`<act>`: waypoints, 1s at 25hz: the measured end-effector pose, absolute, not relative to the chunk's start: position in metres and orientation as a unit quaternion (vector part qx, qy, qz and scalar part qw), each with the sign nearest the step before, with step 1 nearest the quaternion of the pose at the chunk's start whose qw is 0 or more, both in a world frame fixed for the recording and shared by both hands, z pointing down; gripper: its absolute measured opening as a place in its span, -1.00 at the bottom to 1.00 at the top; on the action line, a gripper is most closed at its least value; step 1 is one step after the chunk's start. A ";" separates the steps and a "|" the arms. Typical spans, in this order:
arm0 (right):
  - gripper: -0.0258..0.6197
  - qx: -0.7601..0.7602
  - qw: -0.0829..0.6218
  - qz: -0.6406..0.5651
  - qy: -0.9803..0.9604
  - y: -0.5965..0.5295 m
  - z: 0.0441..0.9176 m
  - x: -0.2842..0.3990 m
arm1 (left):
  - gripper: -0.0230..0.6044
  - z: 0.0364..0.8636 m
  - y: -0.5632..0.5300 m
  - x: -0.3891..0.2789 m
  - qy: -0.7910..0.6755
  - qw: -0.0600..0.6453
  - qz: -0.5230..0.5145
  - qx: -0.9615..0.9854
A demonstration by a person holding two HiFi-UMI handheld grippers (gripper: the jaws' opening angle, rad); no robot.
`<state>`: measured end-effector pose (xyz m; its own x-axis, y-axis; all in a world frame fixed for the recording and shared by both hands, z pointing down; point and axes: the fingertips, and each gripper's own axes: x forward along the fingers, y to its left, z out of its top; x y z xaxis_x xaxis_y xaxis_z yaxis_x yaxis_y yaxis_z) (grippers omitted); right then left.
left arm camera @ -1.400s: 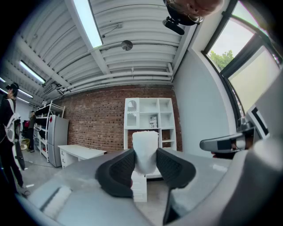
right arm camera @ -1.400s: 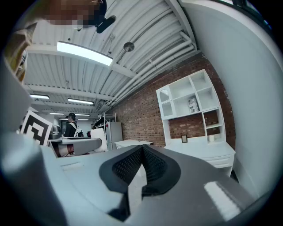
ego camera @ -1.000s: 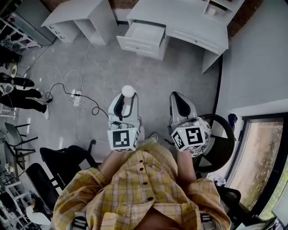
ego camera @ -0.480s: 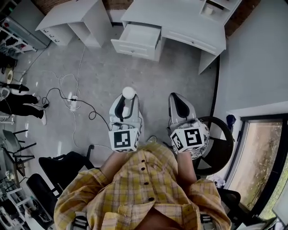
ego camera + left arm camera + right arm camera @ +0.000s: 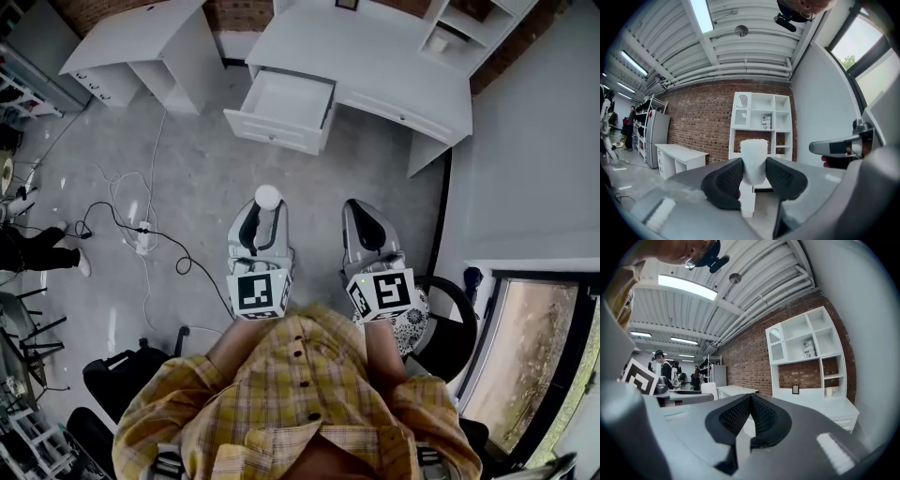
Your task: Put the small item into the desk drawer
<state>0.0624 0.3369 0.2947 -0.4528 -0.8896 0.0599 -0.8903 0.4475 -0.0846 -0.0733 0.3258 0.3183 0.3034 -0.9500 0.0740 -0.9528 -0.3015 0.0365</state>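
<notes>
- Your left gripper (image 5: 266, 208) is held in front of your chest, pointing toward the white desk (image 5: 375, 56). Its jaws are clamped on a small white item (image 5: 268, 196).
- In the left gripper view, the small white item (image 5: 753, 157) stands upright between the two dark pads (image 5: 725, 180), and its top rises above them.
- Your right gripper (image 5: 362, 214) is level with the left and near it. In the right gripper view its jaws are pressed together with nothing between them.
- The desk drawer (image 5: 270, 132) is pulled open on the desk's left side. It is well apart from both grippers, across bare grey floor (image 5: 375, 178).
- A second white desk (image 5: 141, 37) stands left of the first.
- A black cable (image 5: 178, 267) trails on the floor to your left.
</notes>
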 end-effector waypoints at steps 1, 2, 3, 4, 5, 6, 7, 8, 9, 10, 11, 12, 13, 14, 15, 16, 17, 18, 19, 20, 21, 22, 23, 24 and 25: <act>-0.92 0.524 0.005 0.051 -0.850 0.320 0.291 0.059 | -0.40 0.317 0.307 -0.075 -0.589 0.039 0.020 0.807; -0.92 0.523 0.003 0.053 -0.851 0.303 0.287 0.056 | -0.41 0.314 0.288 -0.077 -0.589 0.040 0.023 0.807; -0.92 0.523 0.001 0.053 -0.850 0.286 0.283 0.054 | -0.40 0.312 0.271 -0.079 -0.588 0.041 0.026 0.807; -0.92 0.525 0.001 0.052 -0.849 0.270 0.280 0.051 | -0.40 0.310 0.254 -0.081 -0.587 0.041 0.028 0.808; -0.92 0.529 0.004 0.050 -0.847 0.254 0.278 0.049 | -0.40 0.308 0.238 -0.083 -0.586 0.042 0.031 0.809; -0.92 0.533 0.009 0.046 -0.845 0.239 0.277 0.046 | -0.40 0.308 0.222 -0.086 -0.584 0.043 0.033 0.810; -0.92 0.536 0.014 0.045 -0.843 0.223 0.277 0.043 | -0.40 0.307 0.207 -0.089 -0.582 0.044 0.037 0.811; -0.92 0.538 0.016 0.045 -0.842 0.208 0.276 0.039 | -0.41 0.307 0.191 -0.092 -0.579 0.043 0.040 0.813; -0.92 0.539 0.017 0.048 -0.841 0.194 0.276 0.035 | -0.40 0.306 0.176 -0.094 -0.576 0.042 0.043 0.815; -0.92 0.540 0.018 0.051 -0.840 0.180 0.275 0.032 | -0.40 0.305 0.162 -0.097 -0.573 0.043 0.044 0.817; -0.92 0.542 0.019 0.053 -0.838 0.167 0.275 0.030 | -0.40 0.305 0.148 -0.098 -0.570 0.046 0.044 0.819; -0.92 0.545 0.020 0.054 -0.837 0.154 0.275 0.028 | -0.40 0.305 0.135 -0.099 -0.568 0.051 0.043 0.821; -0.92 0.548 0.021 0.056 -0.835 0.142 0.275 0.026 | -0.40 0.306 0.122 -0.101 -0.565 0.057 0.045 0.822; -0.92 0.551 0.021 0.059 -0.832 0.130 0.276 0.024 | -0.40 0.309 0.111 -0.103 -0.562 0.061 0.049 0.824; -0.92 0.554 0.020 0.062 -0.830 0.119 0.277 0.023 | -0.40 0.312 0.100 -0.105 -0.559 0.064 0.052 0.825; -0.92 0.557 0.021 0.066 -0.828 0.108 0.279 0.021 | -0.40 0.314 0.089 -0.106 -0.556 0.065 0.054 0.827; -0.92 0.559 0.023 0.072 -0.826 0.098 0.282 0.020 | -0.40 0.315 0.078 -0.108 -0.553 0.065 0.056 0.829; -0.92 0.561 0.026 0.079 -0.823 0.087 0.286 0.018 | -0.40 0.317 0.068 -0.110 -0.551 0.064 0.058 0.830; -0.92 0.563 0.028 0.085 -0.822 0.077 0.289 0.017 | -0.40 0.318 0.058 -0.112 -0.548 0.065 0.059 0.832; -0.92 0.563 0.029 0.091 -0.821 0.068 0.291 0.015 | -0.40 0.319 0.049 -0.112 -0.545 0.069 0.059 0.833; -0.92 0.564 0.029 0.095 -0.820 0.060 0.293 0.013 | -0.40 0.320 0.041 -0.113 -0.541 0.074 0.059 0.835; -0.92 0.565 0.029 0.098 -0.819 0.053 0.293 0.012 | -0.40 0.321 0.033 -0.112 -0.537 0.078 0.060 0.838; -0.92 0.568 0.029 0.099 -0.817 0.046 0.294 0.011 | -0.40 0.323 0.027 -0.112 -0.533 0.079 0.063 0.840; -0.92 0.570 0.029 0.099 -0.815 0.038 0.294 0.011 | -0.40 0.325 0.021 -0.112 -0.530 0.078 0.067 0.842; -0.92 0.572 0.030 0.100 -0.813 0.032 0.295 0.010 | -0.40 0.328 0.015 -0.111 -0.527 0.077 0.071 0.843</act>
